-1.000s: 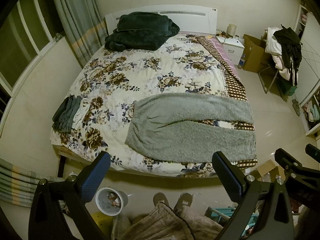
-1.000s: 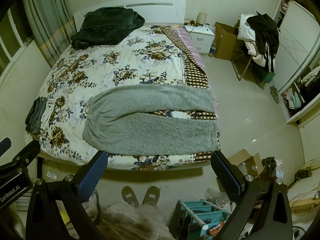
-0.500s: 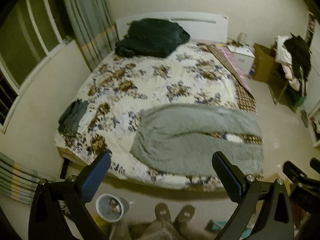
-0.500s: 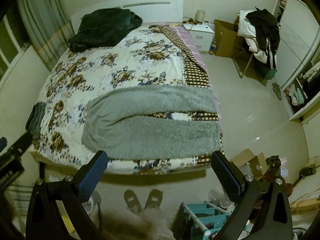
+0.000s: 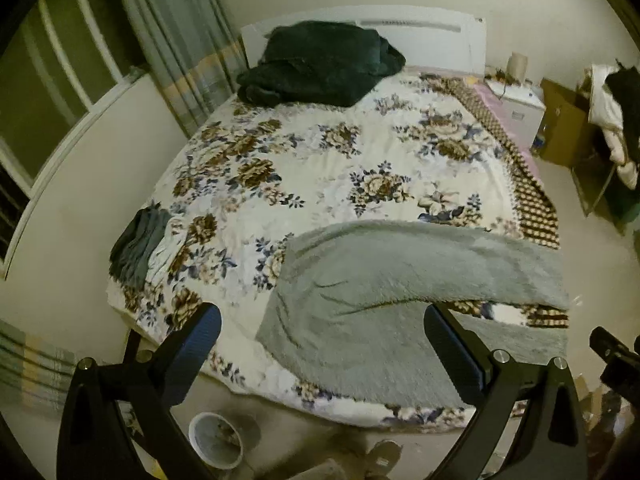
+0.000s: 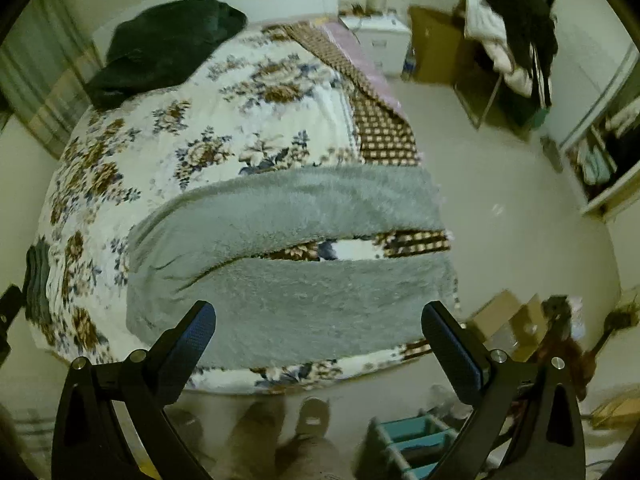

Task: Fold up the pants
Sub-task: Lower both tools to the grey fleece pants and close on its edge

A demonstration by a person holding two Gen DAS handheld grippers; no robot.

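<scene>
At the bed's foot edge, fluffy grey pants (image 5: 400, 300) are lying flat on the floral quilt (image 5: 320, 168), legs spread toward the right edge. A bin (image 5: 216, 446) holding scraps is standing on the floor. Left gripper (image 5: 320, 344) and right gripper (image 6: 316, 340) are hovering with fingers wide apart, holding nothing.

Landmark = pants (image 5: 384, 300), flat across foot of bed (image 5: 320, 184). Air above pants open; left gripper (image 5: 320, 344) & right gripper (image 6: 318, 340), both spread wide w/ nothing between, hang over near edge. Beyond pants: bare quilt up to dark blanket (image 5: 320, 64) at headboard. Left of pants: small clothes pile (image 5: 140, 244) at bed edge. Below near edge: bin (image 5: 216, 444), feet (image 6: 312, 416), teal rack (image 6: 416, 444).
</scene>
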